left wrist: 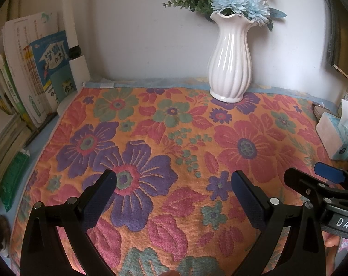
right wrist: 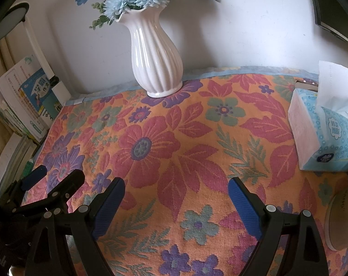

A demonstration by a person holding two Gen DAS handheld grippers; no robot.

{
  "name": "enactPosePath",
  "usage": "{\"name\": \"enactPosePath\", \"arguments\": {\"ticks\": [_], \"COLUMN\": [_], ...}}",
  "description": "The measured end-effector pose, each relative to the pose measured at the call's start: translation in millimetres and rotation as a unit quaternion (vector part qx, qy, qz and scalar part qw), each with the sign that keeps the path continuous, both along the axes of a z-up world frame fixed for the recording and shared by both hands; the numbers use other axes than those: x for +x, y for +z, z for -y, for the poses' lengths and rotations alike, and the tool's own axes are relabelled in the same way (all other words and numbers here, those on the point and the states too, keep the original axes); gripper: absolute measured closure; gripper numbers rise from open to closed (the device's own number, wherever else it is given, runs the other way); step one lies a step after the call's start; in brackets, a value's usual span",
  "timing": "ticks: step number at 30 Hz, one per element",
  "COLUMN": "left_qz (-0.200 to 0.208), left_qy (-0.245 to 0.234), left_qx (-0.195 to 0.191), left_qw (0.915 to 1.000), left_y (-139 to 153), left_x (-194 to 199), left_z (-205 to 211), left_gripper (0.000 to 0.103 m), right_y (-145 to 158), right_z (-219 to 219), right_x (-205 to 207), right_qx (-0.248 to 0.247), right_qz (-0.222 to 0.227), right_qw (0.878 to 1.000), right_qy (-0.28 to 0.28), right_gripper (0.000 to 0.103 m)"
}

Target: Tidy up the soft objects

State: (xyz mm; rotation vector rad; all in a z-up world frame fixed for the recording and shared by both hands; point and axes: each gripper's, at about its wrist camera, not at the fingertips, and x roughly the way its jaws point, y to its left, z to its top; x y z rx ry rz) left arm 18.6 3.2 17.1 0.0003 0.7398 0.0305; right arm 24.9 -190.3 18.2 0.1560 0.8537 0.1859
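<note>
Floral cloth [left wrist: 174, 138] covers nearly the whole tabletop in both wrist views, lying flat and spread out, its orange ground woven with purple, red and green blossoms and a pale blue border running along the far edge by the wall. This soft towel-like cloth is the task's thing, and neither tool touches it with its tips as far as the fisheye shows.

In the left wrist view, the left gripper [left wrist: 174, 184] hangs over a big purple flower at 6 o'clock, its two dark-padded fingers spread wide with nothing between them. At 4 o'clock the right gripper [left wrist: 309, 174] enters from the side, black frame and one blue pad visible.

In the right wrist view, the right gripper [right wrist: 176, 191] sits at 6 o'clock above red leaves, its blue pads [right wrist: 109, 204] held wide apart and bare. The left gripper [right wrist: 56, 176] shows at 8 o'clock, also parted.

A white ribbed vase [left wrist: 230, 62] of blue flowers [left wrist: 240, 2] stands upright at 1 o'clock on the cloth's far edge, close to the wall. Books [left wrist: 36, 76] lean at 9 o'clock, off the cloth. A blue tissue pack [right wrist: 326, 126] rests at 3 o'clock on the cloth's right side. At 4 o'clock a pale round container [right wrist: 342, 218] is partly cut off; what it is, I cannot tell.
</note>
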Motion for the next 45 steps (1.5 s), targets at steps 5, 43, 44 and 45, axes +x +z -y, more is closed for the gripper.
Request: {"name": "enactPosePath", "arguments": {"ticks": [5, 43, 44, 45], "left_qz": [0.000, 0.007, 0.007, 0.007], "left_qy": [0.000, 0.007, 0.007, 0.007], "left_qx": [0.000, -0.003, -0.003, -0.004], "left_qw": [1.0000, 0.9999, 0.9999, 0.9999], "left_y": [0.0, 2.0, 2.0, 2.0], "left_x": [0.0, -3.4, -3.4, -3.4], "left_z": [0.0, 0.0, -0.1, -0.2], "left_gripper": [0.003, 0.003, 0.003, 0.003], "right_y": [-0.9, -1.9, -1.9, -1.6], "right_z": [0.3, 1.2, 1.2, 1.0], "right_x": [-0.2, -0.5, -0.4, -0.7], "right_qx": [0.000, 0.007, 0.007, 0.007], "right_qz": [-0.001, -0.007, -0.007, -0.007], "right_qw": [1.000, 1.000, 1.000, 1.000], "right_qy": [0.000, 0.000, -0.001, 0.000], "right_gripper": [0.013, 0.013, 0.013, 0.013]}}
